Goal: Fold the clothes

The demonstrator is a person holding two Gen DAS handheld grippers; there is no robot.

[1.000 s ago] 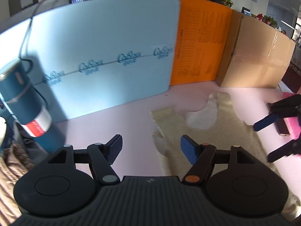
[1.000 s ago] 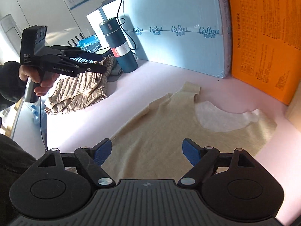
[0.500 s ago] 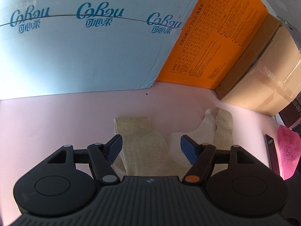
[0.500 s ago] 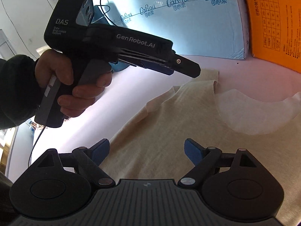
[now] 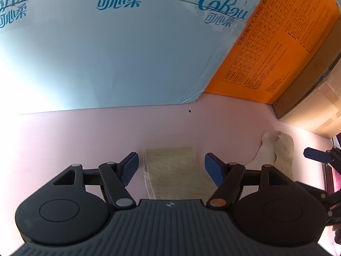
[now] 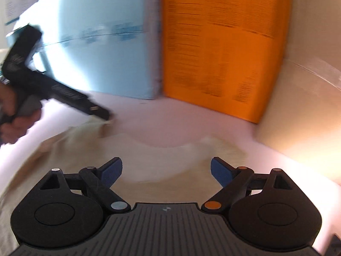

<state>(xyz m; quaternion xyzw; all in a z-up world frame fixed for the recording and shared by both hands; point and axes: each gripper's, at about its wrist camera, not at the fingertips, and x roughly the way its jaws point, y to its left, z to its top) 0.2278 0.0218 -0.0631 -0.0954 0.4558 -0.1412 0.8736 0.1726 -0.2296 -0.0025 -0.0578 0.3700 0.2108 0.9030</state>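
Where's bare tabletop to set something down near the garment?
Free: the pink tabletop left of the beige knit garment's shoulder strap, up to the light blue carton. A bare strip also runs between the strap and the orange printed box. Crowded: the garment's neckline, between the open left gripper and open right gripper.

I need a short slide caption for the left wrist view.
Open left gripper poised over the beige garment's shoulder strap on the pink table.
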